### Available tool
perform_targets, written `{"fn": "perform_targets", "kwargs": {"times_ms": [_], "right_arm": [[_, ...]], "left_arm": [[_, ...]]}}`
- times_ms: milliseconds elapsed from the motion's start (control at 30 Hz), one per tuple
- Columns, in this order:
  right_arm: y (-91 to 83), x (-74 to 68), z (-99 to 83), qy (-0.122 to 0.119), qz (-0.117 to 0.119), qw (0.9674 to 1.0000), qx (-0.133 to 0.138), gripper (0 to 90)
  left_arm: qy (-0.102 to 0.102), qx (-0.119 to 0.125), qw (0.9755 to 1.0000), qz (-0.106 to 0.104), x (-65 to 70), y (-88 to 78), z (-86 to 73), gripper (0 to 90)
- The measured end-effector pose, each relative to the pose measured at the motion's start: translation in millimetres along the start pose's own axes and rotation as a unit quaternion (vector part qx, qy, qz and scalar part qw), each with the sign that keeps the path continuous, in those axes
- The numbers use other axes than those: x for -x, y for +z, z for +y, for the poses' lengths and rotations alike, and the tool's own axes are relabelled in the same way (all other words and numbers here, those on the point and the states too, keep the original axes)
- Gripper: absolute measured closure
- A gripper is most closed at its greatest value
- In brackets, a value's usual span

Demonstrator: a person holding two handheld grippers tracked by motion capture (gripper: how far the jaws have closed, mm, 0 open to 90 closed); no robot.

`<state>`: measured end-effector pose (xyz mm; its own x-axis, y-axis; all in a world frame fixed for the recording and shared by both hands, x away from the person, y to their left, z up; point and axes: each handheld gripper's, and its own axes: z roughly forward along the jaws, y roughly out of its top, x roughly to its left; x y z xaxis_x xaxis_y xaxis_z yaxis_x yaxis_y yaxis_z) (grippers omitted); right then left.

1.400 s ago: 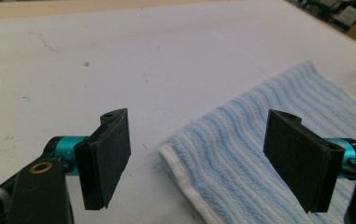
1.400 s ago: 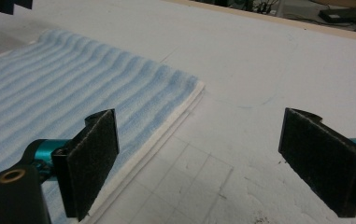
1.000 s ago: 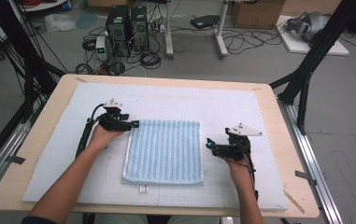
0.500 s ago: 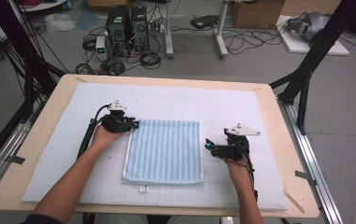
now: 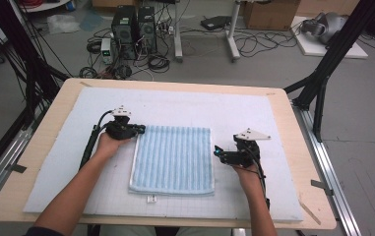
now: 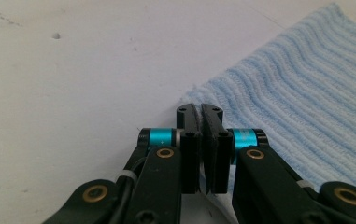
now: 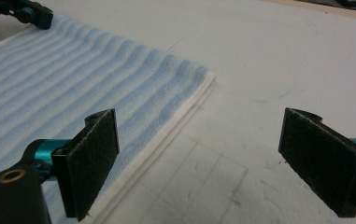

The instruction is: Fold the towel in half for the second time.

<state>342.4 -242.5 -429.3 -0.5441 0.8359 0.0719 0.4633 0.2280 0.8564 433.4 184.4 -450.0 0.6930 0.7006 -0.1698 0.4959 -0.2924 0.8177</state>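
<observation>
Cable-strewn grey floor [image 5: 273,64] beyond table [image 5: 42,142]

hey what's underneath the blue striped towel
The folded towel lies flat on a white foam mat covering the wooden table. Anything between its layers or directly beneath is covered.

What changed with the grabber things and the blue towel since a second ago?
The left gripper has just been closing its jaws at the far left corner of the folded blue striped terry towel; they now meet at the corner's edge, though whether cloth is pinched between them is unclear. The right gripper stayed open beside the towel, which lies flat as before.
</observation>
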Motion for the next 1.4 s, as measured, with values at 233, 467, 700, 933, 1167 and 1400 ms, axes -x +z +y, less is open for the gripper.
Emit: {"fn": "perform_targets", "kwargs": {"times_ms": [233,467,700,933,1167,1400], "right_arm": [[15.5,0.1,10.7,-0.004,0.010,0.9995,-0.030,11.6],[46.1,3.7,33.2,-0.018,0.017,0.9975,-0.066,14.4],[80.7,10.6,51.4,-0.037,0.028,0.9941,-0.098,28.0],[104.0,12.5,52.1,-0.037,0.043,0.9896,-0.132,35.8],[104.6,9.2,51.8,-0.045,0.067,0.9861,-0.145,67.1],[102.0,5.2,54.8,-0.067,0.070,0.9847,-0.144,82.5]], "left_arm": [[-0.002,0.006,1.0000,-0.006,-0.6,-3.2,1.1,85.9],[-0.005,0.013,0.9999,-0.008,-0.1,-4.2,1.7,86.0],[-0.005,0.015,0.9998,-0.009,-0.3,-6.0,2.4,86.0],[-0.008,0.019,0.9998,-0.009,-0.1,-7.2,2.8,86.0],[-0.006,0.012,0.9999,-0.009,-0.2,-6.3,1.6,86.1],[-0.010,0.026,0.9996,-0.002,-2.3,-6.9,3.8,86.3]]}}
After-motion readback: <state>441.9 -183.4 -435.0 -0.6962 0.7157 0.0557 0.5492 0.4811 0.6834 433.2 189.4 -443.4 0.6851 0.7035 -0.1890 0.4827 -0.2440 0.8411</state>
